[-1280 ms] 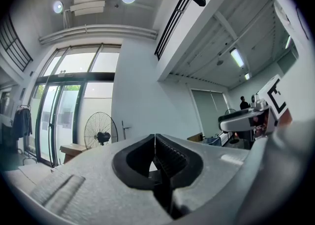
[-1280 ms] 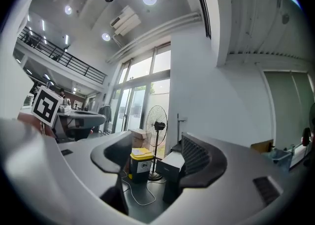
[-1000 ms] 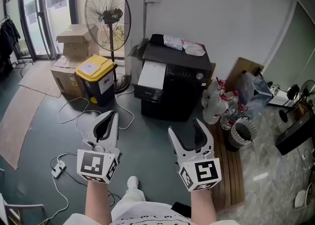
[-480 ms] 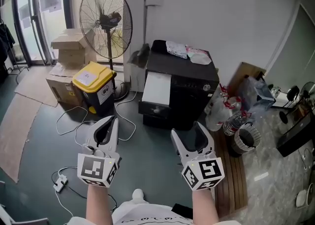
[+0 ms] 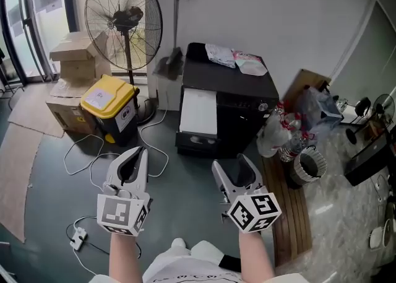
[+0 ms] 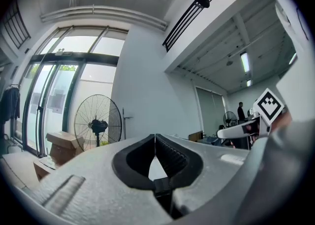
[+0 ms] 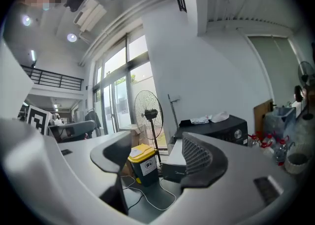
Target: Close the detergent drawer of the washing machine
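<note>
Head view sets the left hand-held gripper (image 5: 140,152) nearest, at 7 o'clock, with its jaws pressed together on nothing, and the right hand-held gripper (image 5: 230,165) at 5 o'clock with its jaws spread and empty. A power strip (image 5: 77,236) is seen on the floor at 8 o'clock and is best stepped around. Across bare floor, at 12 o'clock, the black washing machine (image 5: 238,99) is found, well apart from both grippers. The detergent drawer (image 5: 198,111) is judged to be the white panel jutting from its front, not yet shut. The machine must be approached first. The drawer front should then be pressed squarely and pushed straight along its track, probably by the nearer right hand-held gripper. Further off, at 11 o'clock, a yellow-lidded bin (image 5: 111,99) and a fan (image 5: 124,18) are seen. How far the drawer sticks out is shown side-on only by the right gripper view. A distant person (image 6: 241,111) at 3 o'clock is shown only by the left gripper view.
</note>
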The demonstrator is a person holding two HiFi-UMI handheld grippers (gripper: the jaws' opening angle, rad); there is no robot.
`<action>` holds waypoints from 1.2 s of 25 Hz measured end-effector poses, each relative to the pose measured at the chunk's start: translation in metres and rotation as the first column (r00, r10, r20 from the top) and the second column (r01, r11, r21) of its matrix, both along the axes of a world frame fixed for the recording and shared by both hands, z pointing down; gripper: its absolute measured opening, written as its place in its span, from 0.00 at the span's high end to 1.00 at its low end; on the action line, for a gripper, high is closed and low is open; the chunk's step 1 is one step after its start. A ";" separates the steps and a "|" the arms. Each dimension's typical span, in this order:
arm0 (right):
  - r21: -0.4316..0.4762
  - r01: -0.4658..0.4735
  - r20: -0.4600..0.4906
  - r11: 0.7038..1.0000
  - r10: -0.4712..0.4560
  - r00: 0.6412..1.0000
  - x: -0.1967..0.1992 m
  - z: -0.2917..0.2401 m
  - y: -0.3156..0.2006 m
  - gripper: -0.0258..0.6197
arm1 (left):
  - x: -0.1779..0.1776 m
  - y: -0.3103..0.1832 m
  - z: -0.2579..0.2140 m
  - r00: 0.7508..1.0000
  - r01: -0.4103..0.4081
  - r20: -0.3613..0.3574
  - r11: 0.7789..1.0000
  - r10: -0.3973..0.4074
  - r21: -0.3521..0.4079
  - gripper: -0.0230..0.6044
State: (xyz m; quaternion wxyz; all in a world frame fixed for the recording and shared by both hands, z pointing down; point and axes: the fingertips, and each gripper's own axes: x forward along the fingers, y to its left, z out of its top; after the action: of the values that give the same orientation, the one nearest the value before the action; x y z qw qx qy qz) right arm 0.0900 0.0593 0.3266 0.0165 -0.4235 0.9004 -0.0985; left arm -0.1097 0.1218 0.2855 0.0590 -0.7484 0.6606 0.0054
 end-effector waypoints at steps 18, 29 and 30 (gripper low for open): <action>-0.348 0.019 0.155 0.937 0.038 0.987 -0.043 0.127 -0.081 0.49 | -0.030 -0.078 0.063 0.998 -0.033 -0.051 0.992 0.027 -0.125 0.93; -0.600 0.040 0.231 0.799 0.125 0.965 -0.050 0.225 -0.145 0.49 | -0.019 -0.169 0.093 0.994 -0.105 -0.048 0.972 0.097 -0.212 0.93; -0.613 0.046 0.235 0.788 0.126 0.964 -0.051 0.232 -0.150 0.49 | -0.018 -0.177 0.096 0.994 -0.110 -0.046 0.970 0.103 -0.219 0.93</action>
State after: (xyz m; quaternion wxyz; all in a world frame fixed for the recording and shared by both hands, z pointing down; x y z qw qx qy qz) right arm 0.0388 -0.0909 0.5589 -0.0001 -0.4080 0.7998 -0.4403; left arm -0.1274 -0.0556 0.3812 -0.0364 -0.7845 0.6169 -0.0519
